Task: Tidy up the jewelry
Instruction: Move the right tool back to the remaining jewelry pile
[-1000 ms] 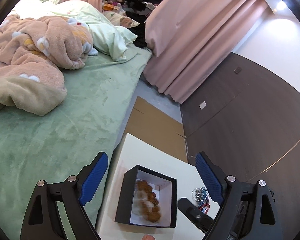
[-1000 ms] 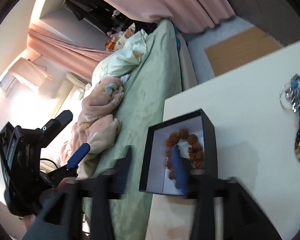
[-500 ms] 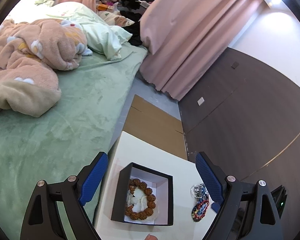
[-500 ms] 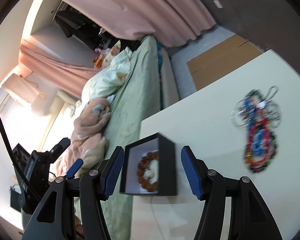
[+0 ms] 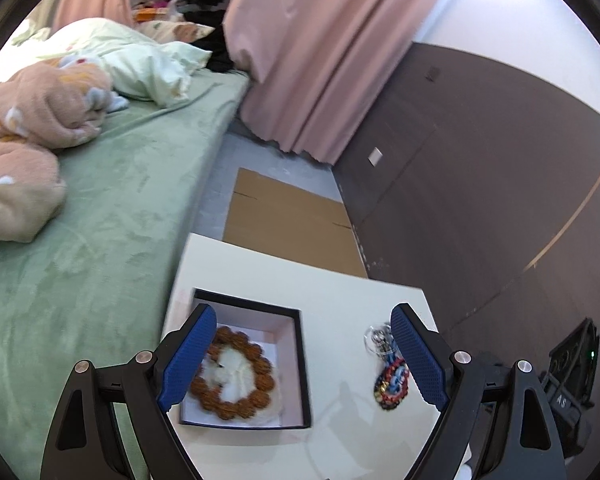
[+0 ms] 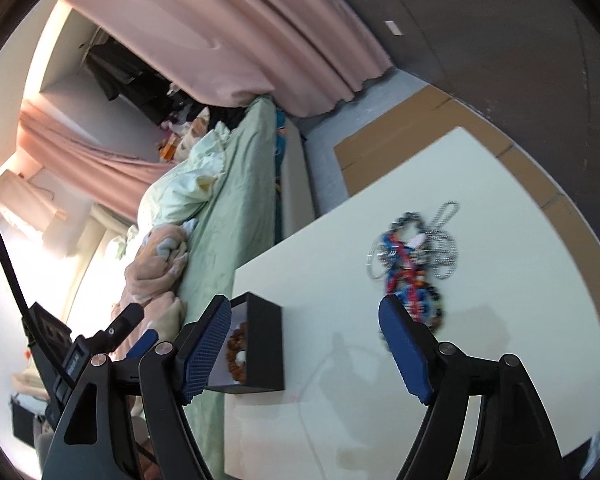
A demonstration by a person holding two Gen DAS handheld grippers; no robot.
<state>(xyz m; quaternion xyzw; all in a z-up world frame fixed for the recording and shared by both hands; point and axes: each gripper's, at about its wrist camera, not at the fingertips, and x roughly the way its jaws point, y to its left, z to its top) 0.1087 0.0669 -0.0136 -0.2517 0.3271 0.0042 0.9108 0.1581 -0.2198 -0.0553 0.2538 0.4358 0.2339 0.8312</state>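
Change: right gripper (image 6: 304, 352) was down inside the black box (image 5: 300, 360) a second ago, now it's pulled back up over the white table (image 6: 500, 280), fingers spread wide with nothing between them. The brown bead bracelet (image 5: 232, 372) is lying in the box on its white lining.

Meaning: looks to me like the first piece is put away and I'm free to go for the next one.

Left gripper (image 5: 300, 360): fingers wide apart too, holding nothing, hanging above the table between the box and the rest of the jewelry.

Remaining jewelry: tangled pile (image 6: 412, 256) of colourful bead strands, a ball chain and some silver rings, sitting on the table well apart from the box, towards the dark wall panel (image 5: 480, 180).

Next move, my guess: swing the right gripper over to the pile, which is just past its right fingertip in the right wrist view.

In the way: nothing between gripper and pile. The real hassle is the tangle, so pinching one strand will probably drag the others along.

Around: green bed (image 5: 100, 220) with a pink blanket (image 5: 28, 120) just beside the table, pink curtain (image 5: 320, 60), flat cardboard (image 5: 288, 220) on the floor behind.
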